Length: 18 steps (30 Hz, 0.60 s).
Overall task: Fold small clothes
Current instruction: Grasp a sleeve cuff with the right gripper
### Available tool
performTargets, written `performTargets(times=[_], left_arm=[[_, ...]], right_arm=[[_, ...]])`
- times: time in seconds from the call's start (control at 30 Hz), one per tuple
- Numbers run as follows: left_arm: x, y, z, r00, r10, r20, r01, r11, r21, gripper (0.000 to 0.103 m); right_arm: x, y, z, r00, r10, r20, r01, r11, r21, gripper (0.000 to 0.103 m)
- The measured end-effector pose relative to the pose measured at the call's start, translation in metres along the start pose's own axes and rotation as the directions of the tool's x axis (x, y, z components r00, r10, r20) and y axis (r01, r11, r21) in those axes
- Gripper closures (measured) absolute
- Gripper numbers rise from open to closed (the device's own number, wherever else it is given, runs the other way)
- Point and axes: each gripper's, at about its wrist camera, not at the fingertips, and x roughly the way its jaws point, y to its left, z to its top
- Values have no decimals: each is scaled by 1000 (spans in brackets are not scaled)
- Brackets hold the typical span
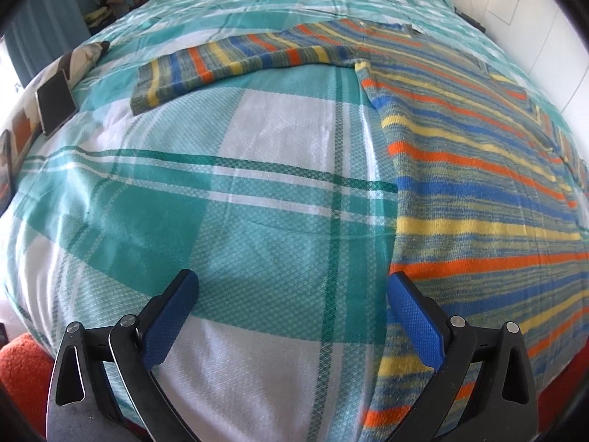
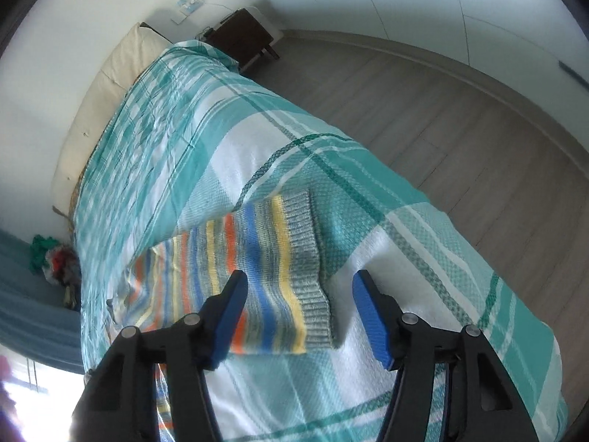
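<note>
Left wrist view: striped sweater [image 1: 478, 169] spread flat on bed [image 1: 257, 184], sleeve [image 1: 221, 62] stretched sideways. Left tongs [image 1: 291, 316] released, empty, hovering beside sweater's side edge. Right wrist view: right tongs [image 2: 300, 316] released, empty, above cuff [image 2: 313, 276]. Risk: shallow pinch could grab bedcover too, or knit could slip and sleeve fold skewed.

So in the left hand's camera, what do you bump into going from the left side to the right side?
Dark phone-like slab → striped sleeve lying flat → teal-and-white checked bedspread → the striped sweater's body. The open left gripper hangs at the bottom, one of its fingers over the sweater's edge.
</note>
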Motion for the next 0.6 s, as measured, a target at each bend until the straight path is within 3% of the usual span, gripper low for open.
performTargets(times=[0.1, 0.13, 0.17, 0.23, 0.37, 0.5, 0.6], left_arm=[[-2, 8, -3, 1000, 28, 13, -28, 1000, -9, 1], [-1, 11, -4, 999, 37, 11, -37, 999, -16, 1], [0, 13, -5, 999, 42, 10, -42, 999, -22, 1], [-1, 16, -7, 999, 49, 20, -48, 998, -29, 1], [-9, 18, -7, 996, 69, 61, -68, 997, -23, 1], [-5, 24, -10, 996, 58, 66, -56, 998, -37, 1], [-5, 25, -8, 996, 48, 72, -45, 998, -38, 1]], right_arm=[[22, 9, 1, 994, -91, -53, 87, 994, -63, 58], [29, 9, 1, 989, -134, -60, 128, 988, -84, 71], [34, 11, 0, 983, -173, -60, 166, 980, -105, 77], [37, 10, 1, 982, -181, -54, 175, 979, -100, 95], [8, 31, 2, 982, -189, 24, 190, 976, -103, 99], [-40, 113, -5, 991, -75, 112, 103, 959, -265, 99], [-58, 198, -22, 993, 85, 87, -43, 914, -403, 99]])
